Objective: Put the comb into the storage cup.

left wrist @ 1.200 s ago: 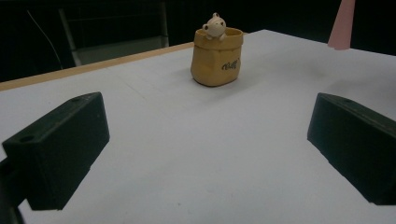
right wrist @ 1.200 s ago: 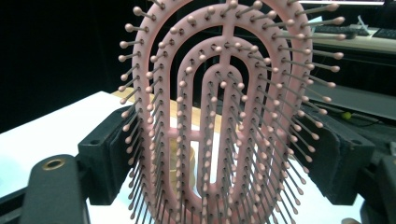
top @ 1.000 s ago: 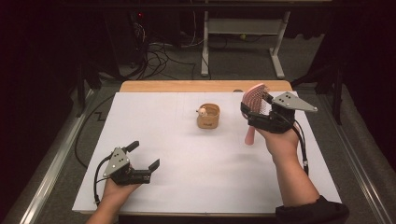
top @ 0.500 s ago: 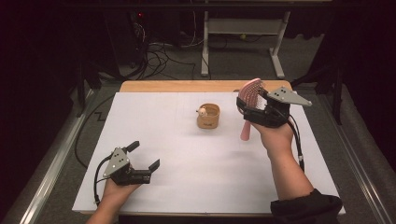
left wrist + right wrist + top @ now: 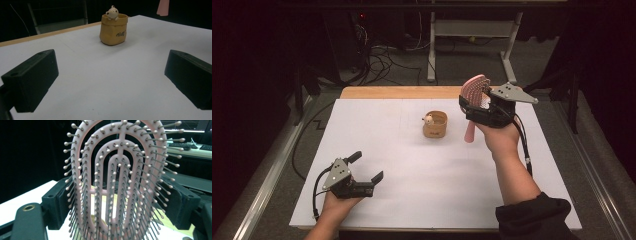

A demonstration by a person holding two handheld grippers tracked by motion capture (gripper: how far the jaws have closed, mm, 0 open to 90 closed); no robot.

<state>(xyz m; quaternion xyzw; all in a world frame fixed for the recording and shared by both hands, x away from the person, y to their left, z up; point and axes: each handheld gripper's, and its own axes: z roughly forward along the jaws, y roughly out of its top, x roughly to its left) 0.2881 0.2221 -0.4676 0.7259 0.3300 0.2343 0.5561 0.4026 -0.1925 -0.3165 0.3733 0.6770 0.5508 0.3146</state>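
With the right gripper (image 5: 473, 106) clamped across the head of the pink hairbrush (image 5: 475, 92), we hold it above the table, long axis near vertical, handle hanging down just right of the bear-trimmed pot (image 5: 435, 124). Our left gripper (image 5: 365, 169), jaws parted and empty, rests well apart.

The left claw (image 5: 367, 168) was a black body with two blocky black jaws, a grey three-cornered plate dotted with small screws on top and a black cable looping behind. The right claw (image 5: 472, 100) matched it, its cable trailing along a forearm in a dark sleeve (image 5: 532, 220).
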